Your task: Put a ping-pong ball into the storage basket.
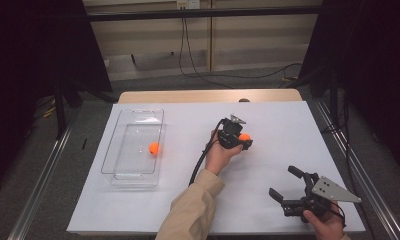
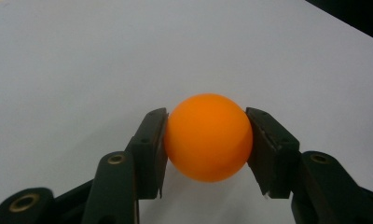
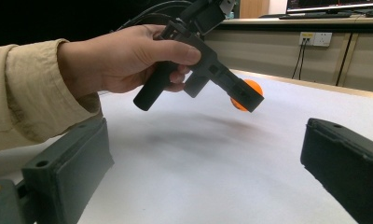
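1. Above the white table (image 1: 288,125), our left gripper (image 1: 244,140) is clamped on an orange ball (image 2: 208,136).
2. We carry it level to the clear tray (image 1: 110,150), beside the other ball (image 1: 153,148).
3. Our right gripper (image 1: 287,183) rests, jaws apart.

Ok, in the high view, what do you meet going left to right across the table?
Clear tray → orange ball inside it → left gripper shut on a second orange ball → right gripper, jaws open.

White table (image 1: 288,130), clear bin (image 1: 119,172) on it
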{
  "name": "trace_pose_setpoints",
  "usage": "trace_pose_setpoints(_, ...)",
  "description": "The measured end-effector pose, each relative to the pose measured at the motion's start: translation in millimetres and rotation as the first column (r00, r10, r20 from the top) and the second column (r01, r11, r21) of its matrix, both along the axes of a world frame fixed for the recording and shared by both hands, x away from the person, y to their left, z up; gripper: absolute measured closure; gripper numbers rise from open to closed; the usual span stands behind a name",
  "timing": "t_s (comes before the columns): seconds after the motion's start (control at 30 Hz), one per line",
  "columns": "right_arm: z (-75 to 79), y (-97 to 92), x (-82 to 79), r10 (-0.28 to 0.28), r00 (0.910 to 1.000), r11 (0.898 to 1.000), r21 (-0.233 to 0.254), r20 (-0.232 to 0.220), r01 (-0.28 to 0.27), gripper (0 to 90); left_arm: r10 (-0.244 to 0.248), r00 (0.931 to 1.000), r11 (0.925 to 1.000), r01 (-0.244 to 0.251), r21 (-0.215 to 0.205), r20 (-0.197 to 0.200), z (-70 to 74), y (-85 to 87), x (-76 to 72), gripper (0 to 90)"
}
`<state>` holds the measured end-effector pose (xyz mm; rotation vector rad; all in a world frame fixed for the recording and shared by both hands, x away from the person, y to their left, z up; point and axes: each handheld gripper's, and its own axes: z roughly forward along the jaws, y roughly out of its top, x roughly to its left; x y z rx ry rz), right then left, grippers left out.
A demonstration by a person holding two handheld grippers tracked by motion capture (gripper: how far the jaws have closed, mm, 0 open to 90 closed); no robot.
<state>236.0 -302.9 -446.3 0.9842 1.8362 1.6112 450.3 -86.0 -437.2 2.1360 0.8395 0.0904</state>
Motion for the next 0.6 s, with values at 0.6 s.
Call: trace_pose_setpoints(0.6,0.0,0.4,-0.2,0.000,1.0000,1.000,0.001,-0.001,0.000,1.2,0.009,1.0000,1.0000,-0.009,0.004,0.001,4.2,16.5,-6.4,51.1)
